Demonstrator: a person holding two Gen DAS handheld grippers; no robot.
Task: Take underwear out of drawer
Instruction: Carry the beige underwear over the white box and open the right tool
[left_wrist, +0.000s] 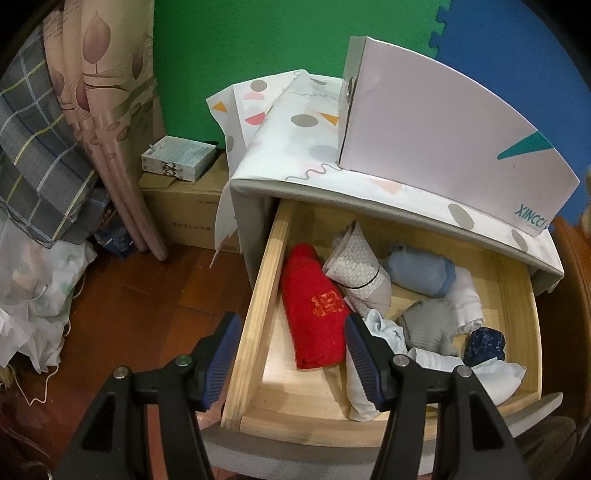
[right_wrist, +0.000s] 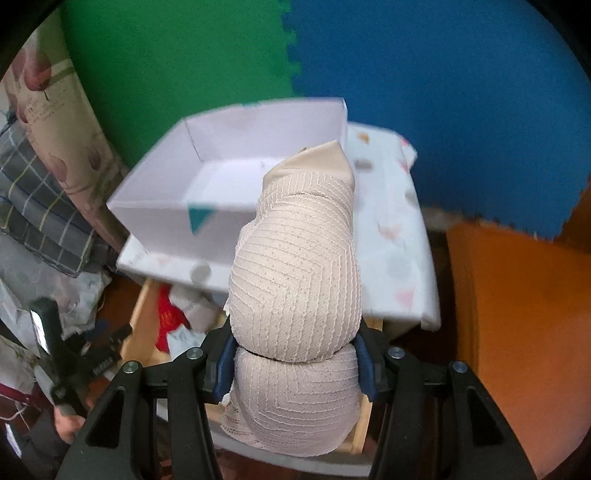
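One item, a beige padded undergarment of ribbed, chevron-stitched fabric (right_wrist: 295, 295), sits clamped between the jaws of the right gripper (right_wrist: 295, 363). The pads press into its sides at a pinched waist, so the soft mass bulges into two rounded lobes, one above the jaws and one below. A lace-like edge shows at its lower left. It hangs above the open pale wooden drawer (left_wrist: 255, 314) and in front of the white open-topped cardboard box (right_wrist: 229, 166) on the cabinet top.

Judged from this position, the extraction of this piece is largely done; setting it down remains, probably in the white box, which appears empty.

The left gripper (left_wrist: 291, 354) stands at medium width with nothing between its ribbed blue pads (left_wrist: 221, 354); it straddles the drawer's left wall near the front corner, though whether it touches the wood cannot be told.

Several items remain in the drawer:
- a red rolled terry-like cloth with an orange emblem (left_wrist: 317, 317), a firm cylinder along the left wall;
- a grey-white patterned roll bound by a thin black band (left_wrist: 358, 269);
- a light-blue soft roll (left_wrist: 421, 269);
- a grey knit bundle (left_wrist: 432, 325), white folded pieces (left_wrist: 469, 299) and a dark-blue printed bundle (left_wrist: 484, 343), all loosely crumpled.

The drawer's bare wooden floor is smooth and unfinished in appearance.
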